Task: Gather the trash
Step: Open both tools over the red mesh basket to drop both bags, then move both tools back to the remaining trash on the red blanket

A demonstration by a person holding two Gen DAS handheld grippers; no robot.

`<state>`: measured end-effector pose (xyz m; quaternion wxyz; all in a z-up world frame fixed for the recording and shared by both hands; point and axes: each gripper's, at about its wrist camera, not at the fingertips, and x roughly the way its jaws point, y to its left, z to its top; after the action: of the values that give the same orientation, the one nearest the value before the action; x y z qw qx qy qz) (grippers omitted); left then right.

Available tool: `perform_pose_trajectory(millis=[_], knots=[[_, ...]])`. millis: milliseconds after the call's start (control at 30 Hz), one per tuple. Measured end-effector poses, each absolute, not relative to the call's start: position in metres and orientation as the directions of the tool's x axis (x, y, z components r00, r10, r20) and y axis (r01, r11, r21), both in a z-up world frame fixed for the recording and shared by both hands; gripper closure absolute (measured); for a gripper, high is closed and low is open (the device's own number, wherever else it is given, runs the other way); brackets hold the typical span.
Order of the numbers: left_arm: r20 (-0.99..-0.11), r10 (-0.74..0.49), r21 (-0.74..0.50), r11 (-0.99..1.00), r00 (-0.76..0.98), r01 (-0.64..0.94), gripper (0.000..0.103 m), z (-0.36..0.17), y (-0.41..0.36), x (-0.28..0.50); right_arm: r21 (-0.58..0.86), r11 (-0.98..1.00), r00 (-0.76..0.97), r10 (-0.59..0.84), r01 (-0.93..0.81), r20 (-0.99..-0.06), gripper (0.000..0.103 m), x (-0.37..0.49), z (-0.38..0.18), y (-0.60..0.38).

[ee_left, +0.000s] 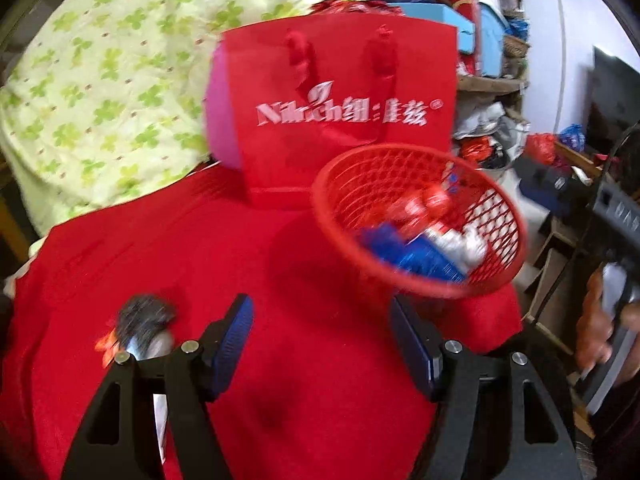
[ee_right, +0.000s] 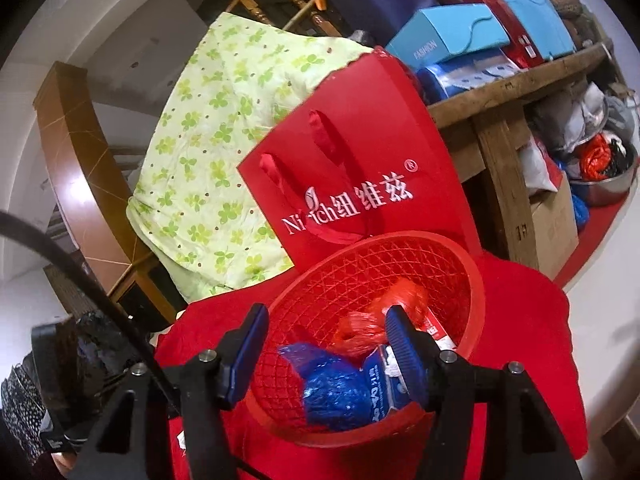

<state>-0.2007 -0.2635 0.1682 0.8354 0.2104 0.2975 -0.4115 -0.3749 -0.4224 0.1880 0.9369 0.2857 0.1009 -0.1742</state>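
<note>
Trash [ee_right: 340,392] lies in the red basket [ee_right: 476,280]; your right gripper [ee_right: 324,352] gapes empty over it, your left gripper [ee_left: 320,344] parted, holding nothing, above the red cloth [ee_left: 180,248].

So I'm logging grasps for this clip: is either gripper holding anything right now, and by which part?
Nothing is held. The left gripper stands open over the red cloth. The right gripper is open above the red mesh basket, its pads clear of the trash inside.

White walls [ee_right: 120,32] enclose a cluttered room, with a wooden shelf [ee_right: 520,80] of boxes upper right and a clover-print quilt [ee_right: 208,168] at centre-left.
</note>
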Motion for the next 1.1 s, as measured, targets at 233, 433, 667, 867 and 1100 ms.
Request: perform_pose_trajectory(millis=[233, 433, 667, 867, 1100], knots=[[-0.65, -0.485, 0.143, 0.678, 0.585, 0.721, 0.032, 0.175, -0.216, -0.196, 0.432, 0.837, 0.934, -0.239, 0.337, -0.265, 0.038, -0.364, 0.21, -0.384], [-0.628, -0.426, 0.165, 0.745, 0.651, 0.646, 0.032, 0.179, -0.179, -0.19, 0.376, 0.884, 0.947, -0.187, 0.277, -0.26, 0.038, -0.348, 0.225, -0.349], [-0.616, -0.384, 0.163, 0.792, 0.688, 0.588, 0.032, 0.177, -0.145, -0.183, 0.334, 0.916, 0.952, -0.127, 0.22, -0.28, 0.038, -0.327, 0.231, -0.314], [-0.617, -0.367, 0.138, 0.821, 0.696, 0.554, 0.032, 0.17, -0.116, -0.174, 0.295, 0.938, 0.946, -0.085, 0.182, -0.312, 0.037, -0.307, 0.229, -0.286], [-0.658, -0.319, 0.079, 0.872, 0.683, 0.483, 0.032, 0.143, -0.068, -0.154, 0.26, 0.956, 0.926, -0.027, 0.134, -0.377, 0.038, -0.279, 0.218, -0.259]])
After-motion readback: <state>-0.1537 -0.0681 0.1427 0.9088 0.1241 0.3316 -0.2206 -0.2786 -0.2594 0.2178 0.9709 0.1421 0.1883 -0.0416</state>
